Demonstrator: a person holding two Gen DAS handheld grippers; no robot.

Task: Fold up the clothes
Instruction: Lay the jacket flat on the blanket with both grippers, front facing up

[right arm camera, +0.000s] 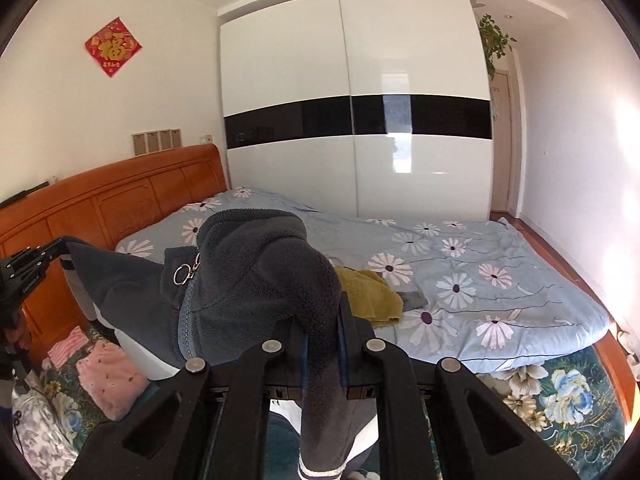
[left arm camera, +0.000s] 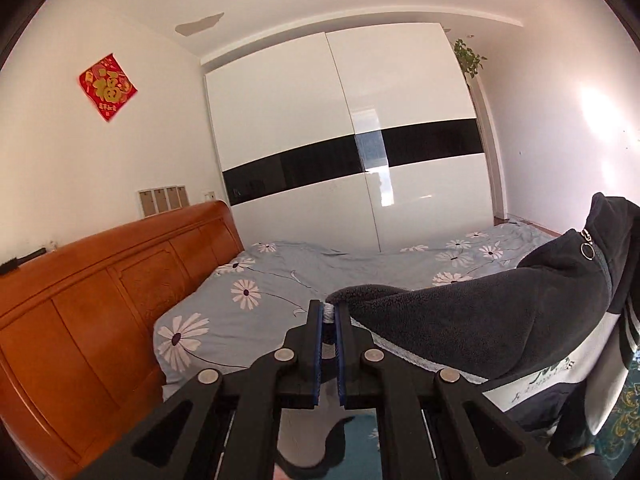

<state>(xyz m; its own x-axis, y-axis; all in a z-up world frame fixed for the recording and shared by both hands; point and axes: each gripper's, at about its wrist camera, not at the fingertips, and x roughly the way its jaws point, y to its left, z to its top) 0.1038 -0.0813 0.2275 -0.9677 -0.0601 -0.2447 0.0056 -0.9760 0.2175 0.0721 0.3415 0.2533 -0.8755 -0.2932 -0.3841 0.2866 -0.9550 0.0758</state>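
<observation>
A dark grey fleece jacket (left arm camera: 500,316) with a white lower panel and a ring zip pull hangs in the air between both grippers, above the near edge of the bed. My left gripper (left arm camera: 329,312) is shut on one edge of it. My right gripper (right arm camera: 324,320) is shut on the other side of the jacket (right arm camera: 256,272), whose fleece drapes over the fingers and hides the tips. The left gripper (right arm camera: 52,250) also shows at the left of the right wrist view.
The bed (right arm camera: 480,280) has a light blue daisy sheet and an orange wooden headboard (left arm camera: 100,300). A yellow garment (right arm camera: 372,292) and a small grey piece (right arm camera: 414,299) lie on it. Pink folded clothes (right arm camera: 108,380) lie on the floral rug. A white wardrobe (right arm camera: 360,120) stands behind.
</observation>
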